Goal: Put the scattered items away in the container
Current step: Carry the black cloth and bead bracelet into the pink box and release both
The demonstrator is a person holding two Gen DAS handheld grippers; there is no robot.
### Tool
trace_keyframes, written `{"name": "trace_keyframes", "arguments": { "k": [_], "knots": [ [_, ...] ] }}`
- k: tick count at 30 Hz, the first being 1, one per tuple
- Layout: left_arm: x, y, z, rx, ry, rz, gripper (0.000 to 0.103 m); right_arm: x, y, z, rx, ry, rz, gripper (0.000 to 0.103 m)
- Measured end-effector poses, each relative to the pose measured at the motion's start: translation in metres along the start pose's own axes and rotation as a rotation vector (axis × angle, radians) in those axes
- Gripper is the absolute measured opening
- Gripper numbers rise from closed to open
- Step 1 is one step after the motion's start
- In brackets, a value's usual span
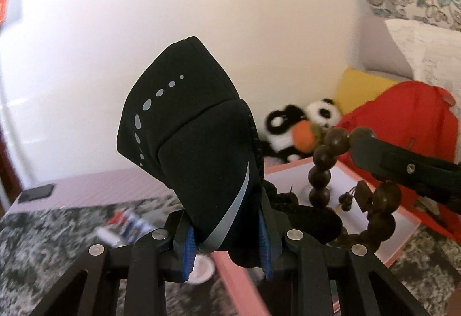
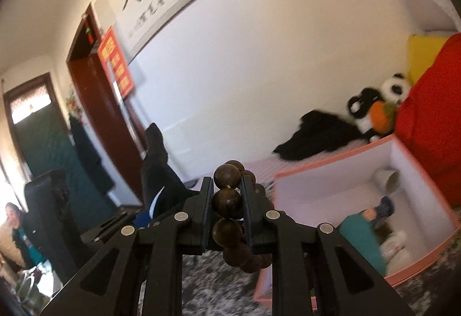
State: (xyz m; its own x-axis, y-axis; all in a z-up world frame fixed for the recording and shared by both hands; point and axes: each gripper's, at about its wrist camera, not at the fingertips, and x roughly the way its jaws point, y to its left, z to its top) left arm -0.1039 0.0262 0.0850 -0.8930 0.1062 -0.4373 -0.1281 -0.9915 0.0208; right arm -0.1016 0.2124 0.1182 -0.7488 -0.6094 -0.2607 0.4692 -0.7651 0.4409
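Note:
My left gripper [image 1: 227, 247] is shut on a black glove [image 1: 187, 131] with grey dots and a grey stripe; the glove stands up between the fingers, above the grey patterned surface. It also shows at the left of the right wrist view [image 2: 157, 166]. My right gripper [image 2: 227, 200] is shut on a string of dark brown wooden beads [image 2: 227, 202], which hangs in a loop over the pink box [image 1: 400, 241] in the left wrist view [image 1: 321, 157]. The pink box [image 2: 331, 169] is open, with white walls, and holds a white cup [image 2: 387, 179], a teal item [image 2: 360, 232] and other small things.
A panda plush [image 2: 374, 105] with an orange ball, a black cloth [image 2: 314, 137], a red bag [image 2: 432, 120] and a yellow cushion [image 1: 357, 88] lie behind the box. A small packet [image 1: 126, 226] and a white lid [image 1: 201, 270] lie on the patterned surface. A phone [image 1: 36, 192] lies far left.

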Motion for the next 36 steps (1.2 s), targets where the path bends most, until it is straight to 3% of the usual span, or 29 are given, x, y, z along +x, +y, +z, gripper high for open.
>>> {"name": "trace_keyframes", "arguments": {
  "k": [3, 12, 15, 17, 19, 20, 21, 31, 36],
  "knots": [
    [0.012, -0.022, 0.012, 0.031, -0.002, -0.038, 0.029, -0.008, -0.018, 0.009, 0.012, -0.035, -0.05, 0.02],
    [0.085, -0.064, 0.024, 0.103, 0.093, -0.104, 0.03, 0.001, -0.08, 0.029, 0.077, -0.079, -0.176, 0.02],
    [0.121, -0.064, 0.029, 0.1, 0.187, -0.128, 0.047, 0.017, -0.098, 0.039, 0.103, -0.082, -0.203, 0.02],
    [0.134, -0.063, 0.03, 0.084, 0.239, -0.153, 0.078, 0.028, -0.112, 0.042, 0.127, -0.073, -0.226, 0.022],
    [0.138, -0.06, 0.031, 0.075, 0.256, -0.159, 0.081, 0.035, -0.126, 0.04, 0.167, -0.055, -0.264, 0.043],
    [0.136, -0.059, 0.033, 0.074, 0.253, -0.155, 0.083, 0.036, -0.133, 0.039, 0.191, -0.055, -0.284, 0.076],
    [0.135, -0.058, 0.034, 0.073, 0.249, -0.151, 0.084, 0.033, -0.137, 0.038, 0.212, -0.073, -0.286, 0.086],
    [0.098, -0.027, 0.045, 0.029, 0.202, -0.077, 0.087, 0.02, -0.142, 0.04, 0.268, -0.123, -0.232, 0.086],
    [0.065, 0.01, 0.039, -0.008, 0.192, -0.008, 0.087, 0.017, -0.109, 0.039, 0.23, -0.136, -0.195, 0.086]
  ]
}}
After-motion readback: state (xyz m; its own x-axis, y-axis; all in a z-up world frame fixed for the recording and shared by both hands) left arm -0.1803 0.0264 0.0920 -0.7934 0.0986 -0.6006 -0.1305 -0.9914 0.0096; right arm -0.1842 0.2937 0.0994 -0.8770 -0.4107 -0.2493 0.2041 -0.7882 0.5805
